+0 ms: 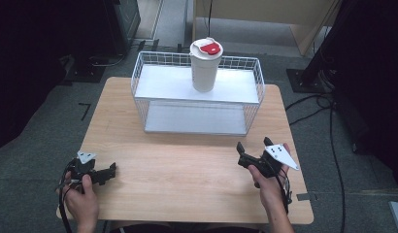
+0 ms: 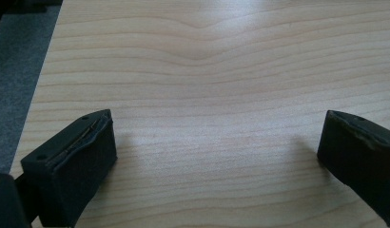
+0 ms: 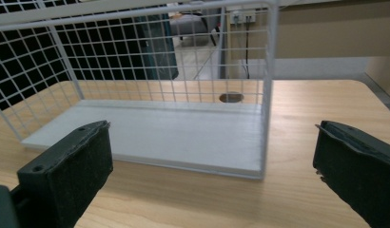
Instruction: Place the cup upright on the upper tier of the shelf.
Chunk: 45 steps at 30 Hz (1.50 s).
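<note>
You are holding your left gripper (image 1: 108,173) low over the wooden table (image 1: 187,170), its jaws spread wide with nothing but bare wood between them. Your right gripper (image 1: 254,145) is likewise gaping and gripping nothing, and it is facing the white wire rack (image 1: 197,104) just ahead of its jaws. The white cup (image 1: 205,65) with the red-patched lid is standing upright on the rack's upper shelf, ahead of and above your right gripper, well apart from both.
</note>
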Motion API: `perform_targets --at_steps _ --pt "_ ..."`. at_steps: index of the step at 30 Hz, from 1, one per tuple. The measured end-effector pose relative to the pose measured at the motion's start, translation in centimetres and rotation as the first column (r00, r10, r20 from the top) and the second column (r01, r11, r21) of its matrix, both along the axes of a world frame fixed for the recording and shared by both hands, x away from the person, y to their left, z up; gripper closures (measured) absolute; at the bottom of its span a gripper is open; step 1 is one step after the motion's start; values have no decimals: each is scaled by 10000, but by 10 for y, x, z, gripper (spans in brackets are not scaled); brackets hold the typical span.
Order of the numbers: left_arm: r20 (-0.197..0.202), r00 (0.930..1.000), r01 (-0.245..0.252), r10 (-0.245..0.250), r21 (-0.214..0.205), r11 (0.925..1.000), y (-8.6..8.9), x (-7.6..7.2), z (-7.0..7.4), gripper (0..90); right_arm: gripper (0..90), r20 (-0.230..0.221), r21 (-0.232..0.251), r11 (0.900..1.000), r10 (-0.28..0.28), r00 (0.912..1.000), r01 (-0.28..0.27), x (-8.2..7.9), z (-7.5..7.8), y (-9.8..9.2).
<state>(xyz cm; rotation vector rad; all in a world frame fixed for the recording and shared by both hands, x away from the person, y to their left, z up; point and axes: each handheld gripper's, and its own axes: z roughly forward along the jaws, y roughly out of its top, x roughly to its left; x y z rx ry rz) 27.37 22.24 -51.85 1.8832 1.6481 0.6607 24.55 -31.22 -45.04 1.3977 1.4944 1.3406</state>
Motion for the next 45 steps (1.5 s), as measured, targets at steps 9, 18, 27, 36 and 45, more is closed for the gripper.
perform_targets --at_steps 9,18,27,36,45 --pt "-1 10000 0 0 1 10000 0 0 0 0 0 -437 -454 9967 -699 9966 679 -11 -15 -31" --pt "-1 10000 0 0 1 10000 0 0 0 0 0 -1008 -504 9884 -1475 9839 1430 -19 -35 -63" --pt "-1 10000 -2 2 1 10000 0 0 0 0 0 -1341 -355 9782 -2078 9689 2048 -29 -43 -93" --pt "-1 10000 -2 2 1 10000 0 0 0 0 0 -1994 -1068 9648 -2574 9455 2402 -42 -57 -122" --pt "3 10000 6 -6 13 10000 0 0 0 0 0 -2679 -1369 9645 -2554 9290 2257 -54 -70 -136"
